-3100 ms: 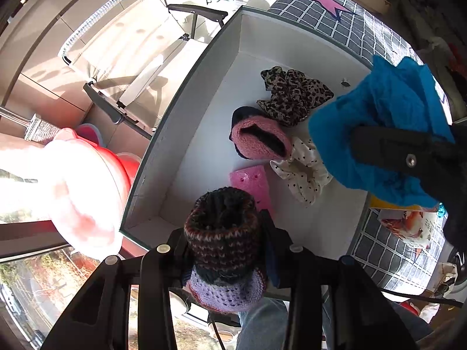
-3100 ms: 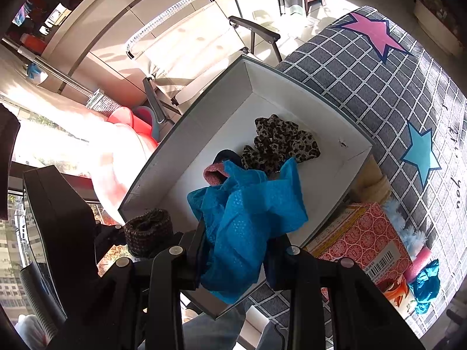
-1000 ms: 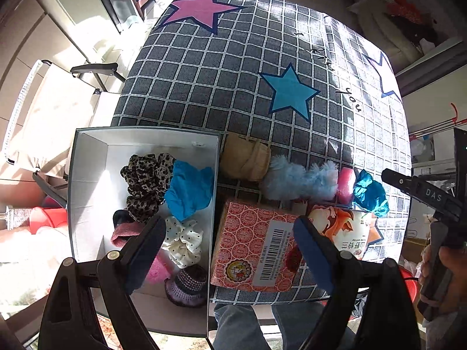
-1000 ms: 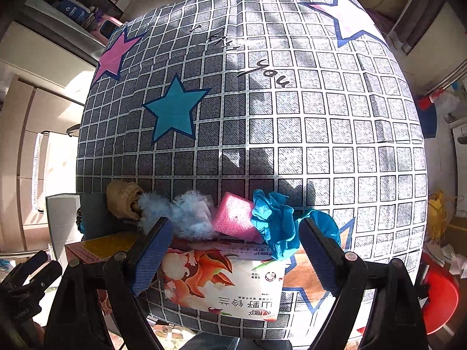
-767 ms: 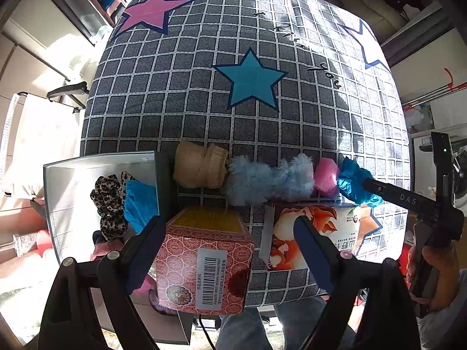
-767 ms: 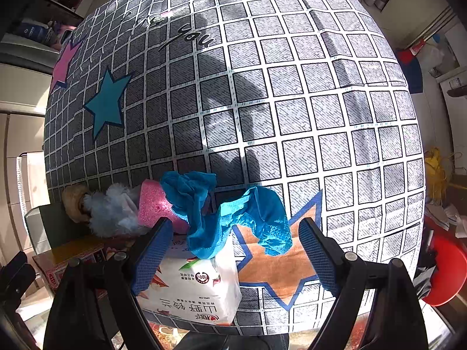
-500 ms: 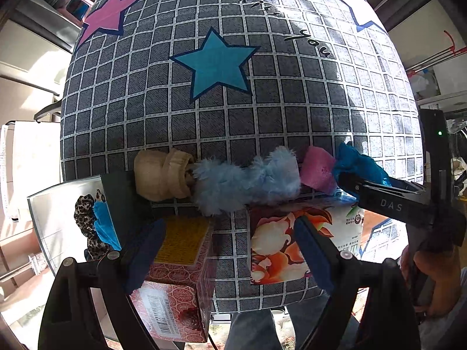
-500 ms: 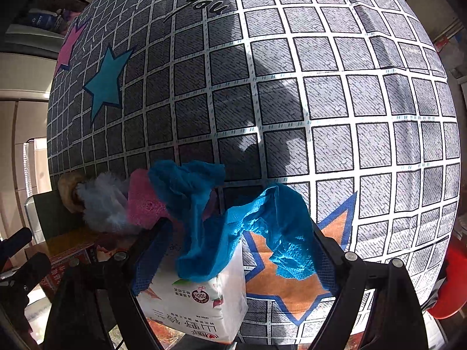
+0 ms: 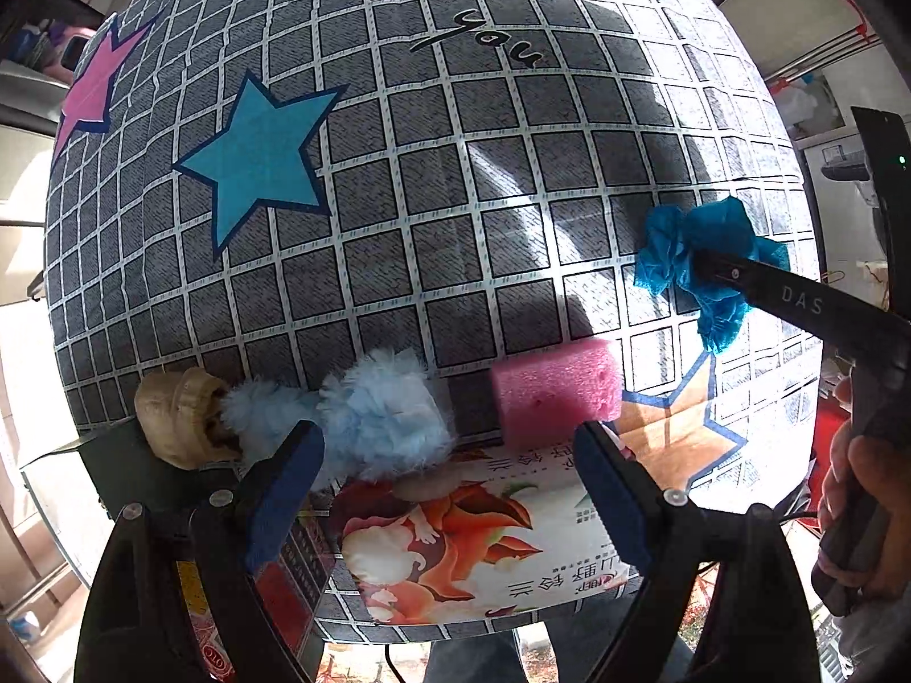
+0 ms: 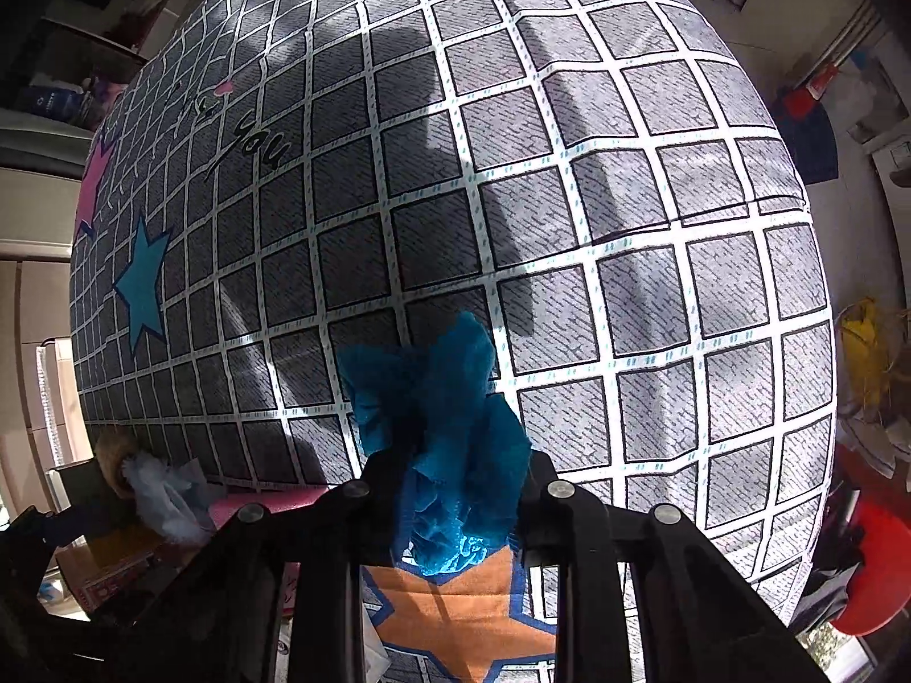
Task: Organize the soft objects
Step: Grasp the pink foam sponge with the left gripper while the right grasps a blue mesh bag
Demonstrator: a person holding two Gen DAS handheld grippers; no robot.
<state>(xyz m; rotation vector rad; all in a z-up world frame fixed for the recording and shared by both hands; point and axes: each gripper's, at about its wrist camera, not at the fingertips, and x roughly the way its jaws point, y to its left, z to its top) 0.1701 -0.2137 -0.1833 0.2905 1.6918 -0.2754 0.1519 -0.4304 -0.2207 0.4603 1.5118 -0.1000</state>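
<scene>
My right gripper [image 10: 455,472] is shut on a crumpled blue cloth [image 10: 450,427], just above the checked star bedspread [image 10: 569,199]. In the left wrist view the same blue cloth [image 9: 677,250] sits at the right with the right gripper's finger [image 9: 797,299] across it. My left gripper [image 9: 450,449] is open and empty, hovering over a pale blue fluffy item [image 9: 370,415], a pink foam block [image 9: 555,390] and a tan rolled item [image 9: 182,415] lined up near the bed's front edge.
A floral tissue pack [image 9: 478,540] lies at the front edge below the soft items. A red patterned box [image 9: 284,575] stands to its left. The dark edge of the storage box [image 9: 108,467] shows at far left. The bedspread [image 9: 398,171] stretches beyond.
My right gripper has dropped onto the blue cloth and shut on it. My left gripper has moved right and closer to the fluffy item and pink foam block, away from the storage box.
</scene>
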